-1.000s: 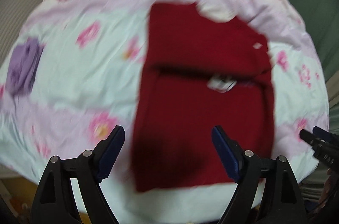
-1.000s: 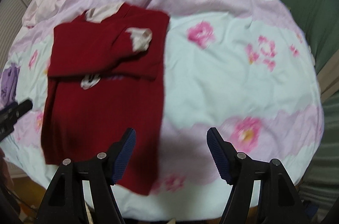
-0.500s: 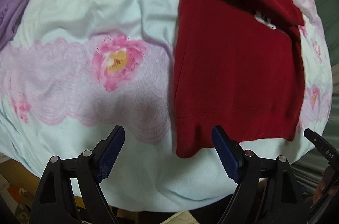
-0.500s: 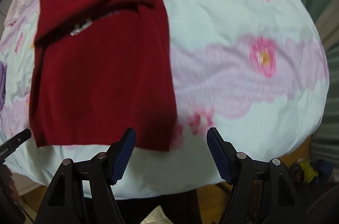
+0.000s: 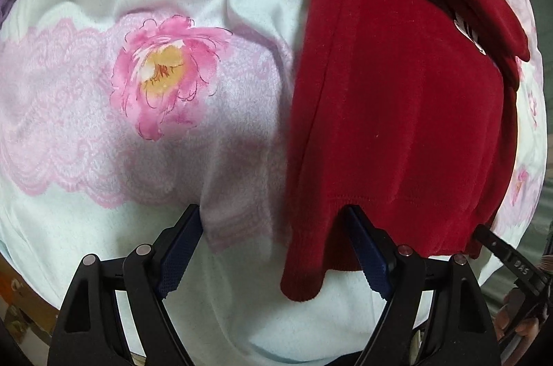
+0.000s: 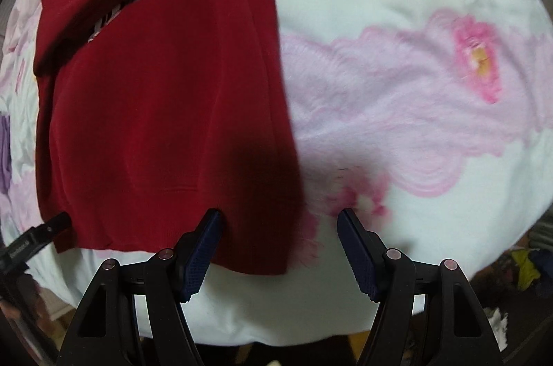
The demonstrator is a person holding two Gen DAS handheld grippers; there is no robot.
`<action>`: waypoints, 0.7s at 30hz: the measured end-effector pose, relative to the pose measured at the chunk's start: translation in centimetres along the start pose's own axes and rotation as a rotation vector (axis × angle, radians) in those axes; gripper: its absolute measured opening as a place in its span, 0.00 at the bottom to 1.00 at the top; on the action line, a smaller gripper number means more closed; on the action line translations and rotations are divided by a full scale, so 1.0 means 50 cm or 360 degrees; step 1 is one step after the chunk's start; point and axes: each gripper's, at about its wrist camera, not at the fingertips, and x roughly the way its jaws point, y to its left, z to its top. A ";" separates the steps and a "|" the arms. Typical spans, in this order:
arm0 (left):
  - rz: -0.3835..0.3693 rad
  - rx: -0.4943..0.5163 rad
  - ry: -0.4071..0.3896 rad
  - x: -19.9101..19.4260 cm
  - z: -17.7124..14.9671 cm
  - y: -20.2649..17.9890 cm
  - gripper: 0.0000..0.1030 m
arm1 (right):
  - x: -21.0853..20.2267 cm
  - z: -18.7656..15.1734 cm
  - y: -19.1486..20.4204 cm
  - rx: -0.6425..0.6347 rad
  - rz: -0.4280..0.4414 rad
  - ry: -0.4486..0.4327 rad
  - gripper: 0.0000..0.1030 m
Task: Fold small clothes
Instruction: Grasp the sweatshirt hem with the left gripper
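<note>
Grippers at hem corners of red sweater (image 5: 397, 110), nothing gripped.
Left gripper (image 5: 273, 224) just narrowing, right gripper (image 6: 280, 227) spread; risk pinching bedsheet (image 5: 103, 2) beneath hem.

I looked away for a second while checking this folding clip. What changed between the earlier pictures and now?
Both grippers came down to the hem of the red sweater. The left gripper now straddles one bottom corner, its jaws having just closed a little; the right gripper straddles the other, open. Nothing is pinched yet. The sweater lies as before on the floral blanket.
</note>
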 end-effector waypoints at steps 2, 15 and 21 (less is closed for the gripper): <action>-0.0012 0.0009 -0.0003 -0.001 -0.005 -0.009 0.68 | 0.021 0.006 0.001 -0.0009 -0.0025 0.0048 0.68; -0.0108 0.0055 -0.0085 -0.109 -0.023 -0.055 0.12 | -0.049 0.015 -0.023 -0.0021 0.0178 0.0035 0.15; -0.0180 0.0070 -0.0144 -0.152 -0.026 -0.075 0.10 | -0.120 0.005 -0.004 -0.0099 0.0229 -0.0061 0.14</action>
